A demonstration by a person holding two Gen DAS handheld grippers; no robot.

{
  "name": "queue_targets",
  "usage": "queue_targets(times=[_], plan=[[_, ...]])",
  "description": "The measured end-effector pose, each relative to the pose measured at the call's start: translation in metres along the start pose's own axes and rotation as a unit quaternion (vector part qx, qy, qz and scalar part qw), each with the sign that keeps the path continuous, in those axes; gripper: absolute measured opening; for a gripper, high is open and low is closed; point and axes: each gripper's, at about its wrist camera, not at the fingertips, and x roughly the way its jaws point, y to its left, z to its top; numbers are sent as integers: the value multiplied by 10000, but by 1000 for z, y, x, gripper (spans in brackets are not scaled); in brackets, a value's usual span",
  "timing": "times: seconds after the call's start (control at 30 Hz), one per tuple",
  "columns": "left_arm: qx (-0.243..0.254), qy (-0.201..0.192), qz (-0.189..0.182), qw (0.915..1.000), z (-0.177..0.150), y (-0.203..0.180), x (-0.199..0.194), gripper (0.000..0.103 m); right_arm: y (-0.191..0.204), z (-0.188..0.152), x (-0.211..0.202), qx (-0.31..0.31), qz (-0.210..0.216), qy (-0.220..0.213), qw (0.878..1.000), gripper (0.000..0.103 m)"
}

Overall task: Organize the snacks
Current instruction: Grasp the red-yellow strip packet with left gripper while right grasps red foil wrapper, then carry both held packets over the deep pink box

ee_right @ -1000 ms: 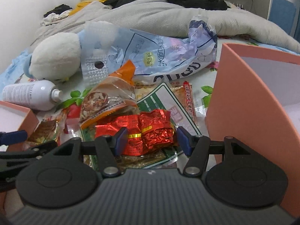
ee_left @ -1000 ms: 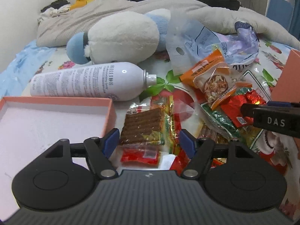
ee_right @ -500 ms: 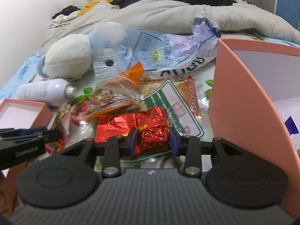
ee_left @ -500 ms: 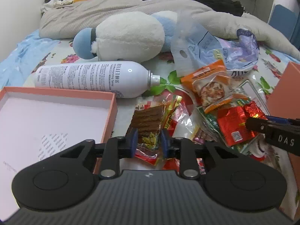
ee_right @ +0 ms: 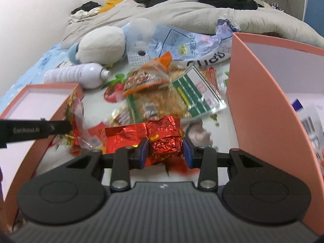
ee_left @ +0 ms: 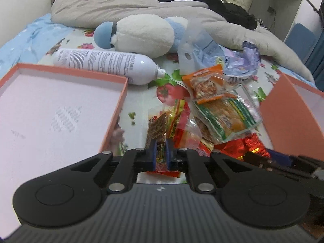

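My left gripper (ee_left: pixel 160 153) is shut on a clear packet of brown snack sticks (ee_left: pixel 157 128) and holds it lifted beside the shallow pink box lid (ee_left: pixel 60 109) on the left. My right gripper (ee_right: pixel 164 151) is shut on a crumpled red foil packet (ee_right: pixel 162 136), lifted next to the tall pink box (ee_right: pixel 261 93) on the right. A heap of snacks lies between the boxes: an orange packet (ee_left: pixel 206 83) and a green-striped packet (ee_left: pixel 228 115). The left gripper shows in the right wrist view (ee_right: pixel 36 130) with its packet (ee_right: pixel 75 119).
A white spray bottle (ee_left: pixel 105 64) lies behind the lid. A white and blue plush toy (ee_left: pixel 141 34) and a crumpled pale blue plastic bag (ee_left: pixel 218 54) lie farther back. A grey blanket (ee_left: pixel 121 8) covers the far bed. The bedsheet has a fruit print.
Both grippers have closed from open: the left on the brown stick packet, the right on the red foil packet. Both packets have been lifted off the heap.
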Motion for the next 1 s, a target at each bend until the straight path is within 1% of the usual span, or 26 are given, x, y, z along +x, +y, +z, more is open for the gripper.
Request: queue_targets(times=[0.17,0.3,0.43,0.6,0.73,1.0], plan=[[-6,-4,-147,9999,-19,-13,-32,8,1,-18,-31,-79,64,-27,9999,39],[80,-20,-234,9997,-37,-25,-59,8,1,-34,-55,-72,74,-55,9999,39],[276,-34,-204,9994,-54,-36,-81,8,-1,-47,-77,-34,94,-80,9999,39],[244,-5,-180,9995,-72,-37,-103,8,1,-56,-107,-124,131,-195,9996,39],[74,-33,-241,9997,-78,-35,-123,8,3,-61,-126,-153,142,-287,9994,39],[118,-188,-388,9990,-82,-47,-164,8,-2,-63,-169,-69,135,-517,9985,39]])
